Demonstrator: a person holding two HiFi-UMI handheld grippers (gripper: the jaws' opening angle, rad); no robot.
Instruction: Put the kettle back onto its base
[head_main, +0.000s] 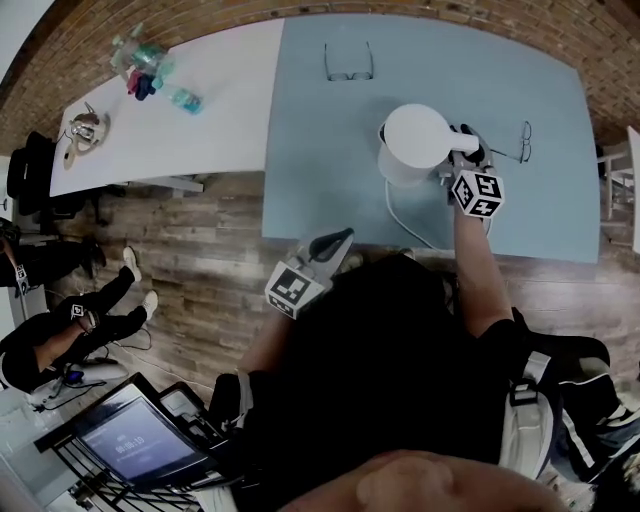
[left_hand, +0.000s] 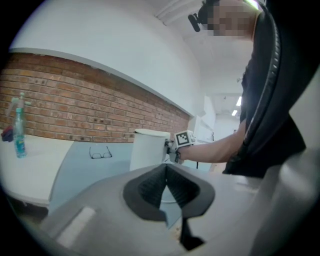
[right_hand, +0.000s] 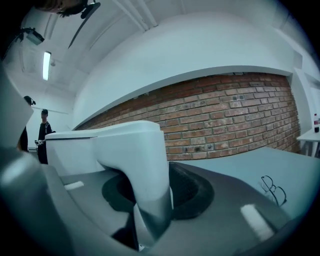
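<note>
The white plastic electric kettle (head_main: 415, 142) stands upright right of centre in the head view, on the pale blue-grey worktop (head_main: 320, 170). A white cord (head_main: 392, 212) runs from beneath it toward the near edge, and the base itself cannot be made out. Its curved white handle (right_hand: 145, 160) sits between the fingers of the right gripper (head_main: 467, 150), which are released and stand apart on either side of it. The left gripper (head_main: 338, 240) hangs at lower centre, just off the worktop's near edge, its fingers clenched on nothing. A pair of dark-rimmed spectacles (head_main: 348, 64) lies at upper centre.
</note>
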